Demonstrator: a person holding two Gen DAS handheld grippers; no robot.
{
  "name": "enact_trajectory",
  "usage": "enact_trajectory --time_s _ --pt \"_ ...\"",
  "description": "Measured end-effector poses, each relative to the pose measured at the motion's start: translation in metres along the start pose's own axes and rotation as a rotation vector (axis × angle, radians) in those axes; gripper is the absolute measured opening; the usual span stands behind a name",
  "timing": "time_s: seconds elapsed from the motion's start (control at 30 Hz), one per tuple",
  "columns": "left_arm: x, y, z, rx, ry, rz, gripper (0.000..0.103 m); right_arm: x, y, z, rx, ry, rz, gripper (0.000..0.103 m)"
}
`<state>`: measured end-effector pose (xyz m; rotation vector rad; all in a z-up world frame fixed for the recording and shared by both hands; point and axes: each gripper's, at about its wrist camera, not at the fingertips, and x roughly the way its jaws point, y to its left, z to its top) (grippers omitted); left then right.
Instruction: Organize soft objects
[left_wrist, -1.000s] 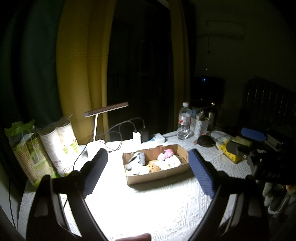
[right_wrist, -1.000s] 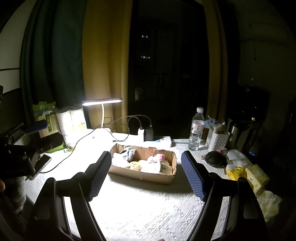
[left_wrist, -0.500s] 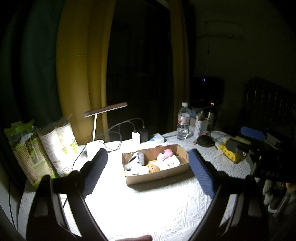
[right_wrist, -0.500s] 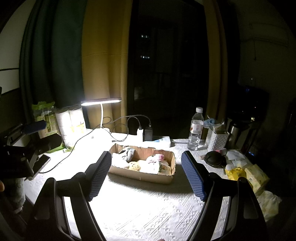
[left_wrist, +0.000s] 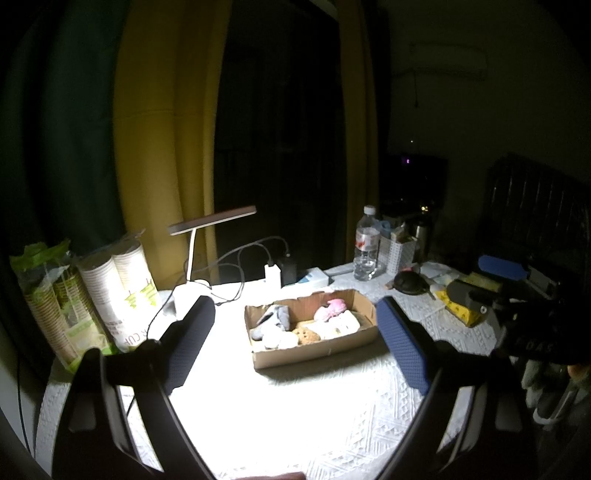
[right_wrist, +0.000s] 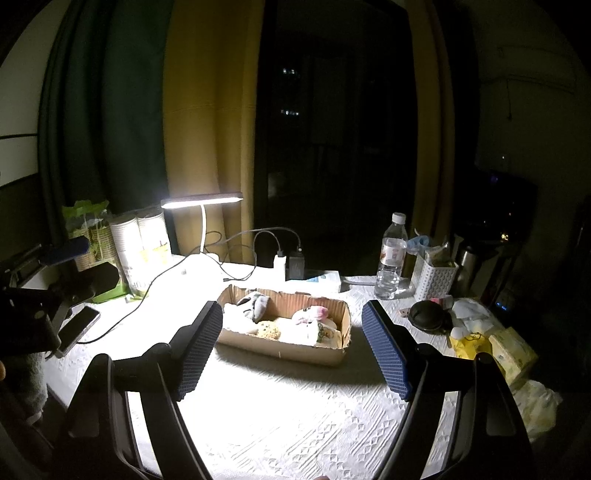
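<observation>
Both the left tongs (left_wrist: 295, 347) and right tongs (right_wrist: 293, 347) hang spread apart, gripping nothing. Ahead of them, on the worktop (right_wrist: 295, 406), a cardboard box (right_wrist: 284, 349) holds the soft toys (right_wrist: 269, 328).

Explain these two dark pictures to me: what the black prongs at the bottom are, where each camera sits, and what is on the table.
A person holds a two-finger gripper in each hand; each carries a forward-looking camera. The prongs are its fingers. Left gripper and right gripper are both open, holding nothing, above the white tablecloth. Ahead sits a cardboard box of soft toys, including a pink one. Around it: a lit desk lamp, a water bottle, stacked paper cups, and a phone.
</observation>
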<state>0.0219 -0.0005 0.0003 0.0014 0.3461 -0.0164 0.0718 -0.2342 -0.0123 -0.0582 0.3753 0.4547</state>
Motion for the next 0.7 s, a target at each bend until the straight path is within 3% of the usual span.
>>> enact_trajectory --time_s 0.7 --pt "0.011 -0.008 0.004 0.018 0.006 -0.019 0.09 0.009 -0.003 0.002 -0.019 0.014 -0.003 0.081"
